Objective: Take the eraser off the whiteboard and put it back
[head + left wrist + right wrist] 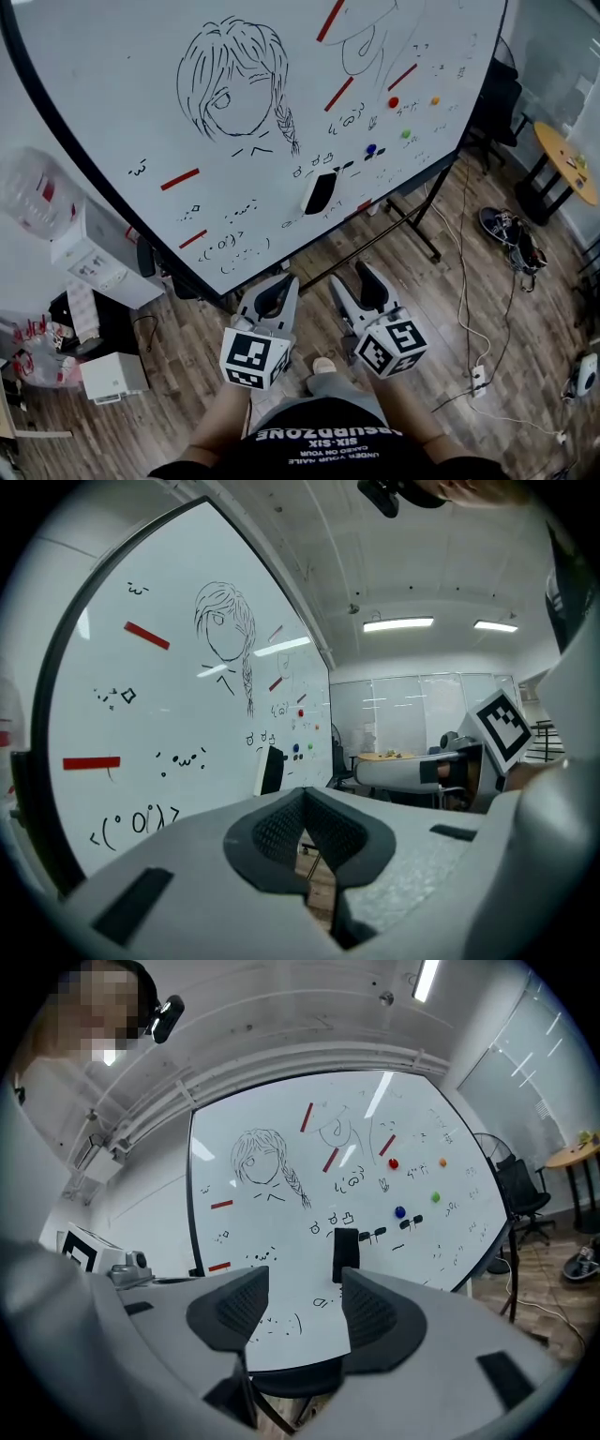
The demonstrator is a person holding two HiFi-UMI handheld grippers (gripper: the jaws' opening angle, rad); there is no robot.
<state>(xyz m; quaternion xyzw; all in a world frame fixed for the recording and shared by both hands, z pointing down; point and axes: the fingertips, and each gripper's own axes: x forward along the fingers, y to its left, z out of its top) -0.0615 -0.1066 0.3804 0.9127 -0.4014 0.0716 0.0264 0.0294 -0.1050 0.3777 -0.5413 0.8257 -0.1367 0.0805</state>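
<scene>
The eraser [320,191] is stuck upright on the whiteboard [112,94], low down, just below-left of a blue magnet [371,148]. Neither tool touches it. The right hand-held gripper [305,1290] has its 2 jaws spread apart with nothing between them. The left hand-held gripper [305,808] is closed and empty. Both are held short of the board.

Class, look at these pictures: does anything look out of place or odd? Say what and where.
Only clutter: a pair of shoes lies loose right of the whiteboard, and a power strip trails cable across the floor. The eraser sits on the board.
</scene>
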